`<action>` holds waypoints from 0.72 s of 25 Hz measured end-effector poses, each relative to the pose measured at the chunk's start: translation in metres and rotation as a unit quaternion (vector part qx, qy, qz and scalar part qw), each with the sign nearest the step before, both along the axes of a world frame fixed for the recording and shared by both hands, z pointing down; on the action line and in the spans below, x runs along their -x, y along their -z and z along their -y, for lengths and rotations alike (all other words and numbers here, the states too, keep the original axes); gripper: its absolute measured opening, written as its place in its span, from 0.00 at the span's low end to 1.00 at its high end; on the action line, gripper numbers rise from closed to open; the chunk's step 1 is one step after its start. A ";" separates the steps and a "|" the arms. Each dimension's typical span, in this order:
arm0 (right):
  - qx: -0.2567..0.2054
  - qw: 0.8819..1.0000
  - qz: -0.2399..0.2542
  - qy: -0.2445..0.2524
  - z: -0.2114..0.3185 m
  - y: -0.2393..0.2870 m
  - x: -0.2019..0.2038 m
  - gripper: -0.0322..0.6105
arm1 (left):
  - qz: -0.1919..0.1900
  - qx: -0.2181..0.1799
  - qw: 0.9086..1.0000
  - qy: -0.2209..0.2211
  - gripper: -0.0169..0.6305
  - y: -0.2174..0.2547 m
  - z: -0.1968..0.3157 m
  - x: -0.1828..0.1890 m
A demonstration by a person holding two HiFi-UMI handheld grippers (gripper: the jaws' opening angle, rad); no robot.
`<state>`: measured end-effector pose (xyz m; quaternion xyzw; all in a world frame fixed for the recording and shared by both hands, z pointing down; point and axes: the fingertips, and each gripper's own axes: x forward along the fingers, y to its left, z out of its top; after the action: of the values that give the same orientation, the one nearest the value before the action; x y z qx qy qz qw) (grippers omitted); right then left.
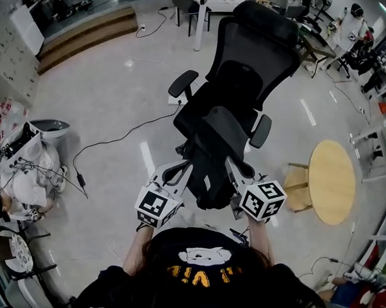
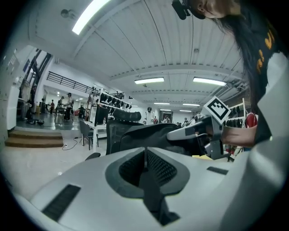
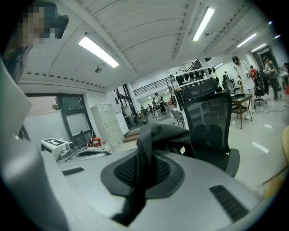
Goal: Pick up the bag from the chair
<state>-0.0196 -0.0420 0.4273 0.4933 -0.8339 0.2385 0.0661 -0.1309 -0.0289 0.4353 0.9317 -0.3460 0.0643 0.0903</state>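
A dark bag (image 1: 212, 159) hangs in front of the black mesh office chair (image 1: 250, 69), held up between my two grippers. My left gripper (image 1: 175, 174) is shut on a dark strap (image 2: 147, 180) of the bag, which runs down between its jaws. My right gripper (image 1: 234, 172) is shut on another strap (image 3: 141, 178), and the bag's body (image 3: 165, 134) bunches just beyond its jaws. The chair's back (image 3: 211, 119) stands behind the bag in the right gripper view. In the left gripper view, the right gripper (image 2: 198, 129) shows across the bag (image 2: 140, 134).
A round wooden table (image 1: 333, 180) and a low wooden stool (image 1: 298, 188) stand at the right. A black cable (image 1: 110, 143) trails over the floor at the left, near white bags (image 1: 27, 159). Wooden steps (image 1: 81, 34) and desks lie beyond the chair.
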 end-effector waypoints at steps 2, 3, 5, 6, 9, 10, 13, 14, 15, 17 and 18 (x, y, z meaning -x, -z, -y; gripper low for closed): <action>-0.001 1.000 -0.004 0.011 -0.014 0.003 -0.006 0.06 | -0.001 -0.002 1.000 0.006 0.06 0.005 -0.011 -0.009; -0.002 1.000 -0.005 0.015 -0.022 0.004 -0.009 0.06 | -0.001 -0.004 1.000 0.009 0.06 0.008 -0.018 -0.013; -0.001 1.000 -0.007 0.024 -0.039 0.004 -0.016 0.06 | -0.001 -0.008 1.000 0.017 0.06 0.013 -0.034 -0.021; 0.001 1.000 -0.008 0.028 -0.047 0.004 -0.019 0.06 | -0.002 -0.008 1.000 0.022 0.06 0.015 -0.042 -0.025; 0.006 0.999 -0.011 0.038 -0.072 0.003 -0.028 0.06 | -0.004 -0.008 0.999 0.035 0.06 0.021 -0.066 -0.035; 0.007 0.999 -0.011 0.041 -0.079 0.002 -0.032 0.06 | -0.004 -0.009 0.999 0.038 0.06 0.022 -0.074 -0.038; 0.011 0.999 -0.012 0.048 -0.103 -0.003 -0.043 0.06 | 0.001 -0.009 0.999 0.046 0.06 0.021 -0.097 -0.049; 0.012 0.999 -0.012 0.049 -0.112 -0.006 -0.048 0.06 | 0.002 -0.009 0.999 0.048 0.06 0.019 -0.106 -0.053; 0.013 0.999 -0.012 0.049 -0.121 -0.010 -0.052 0.06 | 0.004 -0.010 0.999 0.048 0.06 0.018 -0.114 -0.057; 0.014 0.999 -0.012 0.050 -0.137 -0.016 -0.059 0.06 | 0.008 -0.012 0.999 0.049 0.06 0.015 -0.129 -0.063; 0.015 0.999 -0.013 0.050 -0.145 -0.019 -0.061 0.06 | 0.009 -0.013 0.999 0.049 0.06 0.014 -0.135 -0.066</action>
<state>0.0419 0.1029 0.4459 0.4528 -0.8530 0.2410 0.0961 -0.0649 0.1065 0.4216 0.9140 -0.3930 0.0636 0.0777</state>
